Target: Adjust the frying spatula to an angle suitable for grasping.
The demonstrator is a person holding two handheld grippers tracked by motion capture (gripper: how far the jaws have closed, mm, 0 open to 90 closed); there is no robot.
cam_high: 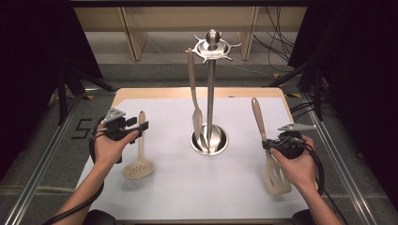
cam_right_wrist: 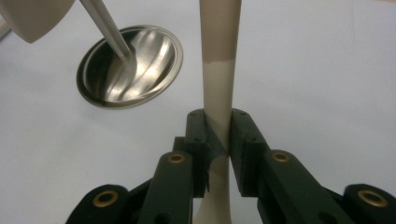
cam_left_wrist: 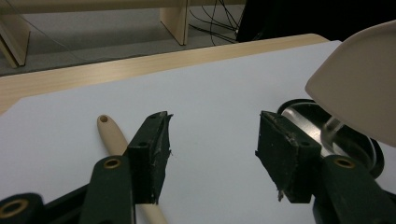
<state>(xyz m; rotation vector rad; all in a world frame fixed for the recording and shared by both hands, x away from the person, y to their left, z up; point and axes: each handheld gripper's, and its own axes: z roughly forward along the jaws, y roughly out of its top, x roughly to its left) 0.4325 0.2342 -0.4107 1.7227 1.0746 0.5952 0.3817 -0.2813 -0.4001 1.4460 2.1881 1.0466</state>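
One beige spoon hung on steel rack; my right gripper clamps beige slotted turner, left gripper released, beige skimmer remains.

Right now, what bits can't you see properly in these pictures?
- Slotted turner: the right gripper and hand cover its neck in the high view; the right gripper view's bottom edge cuts off its blade.
- Skimmer: in the left gripper view the left gripper hides its handle's lower part; its head is out of frame.
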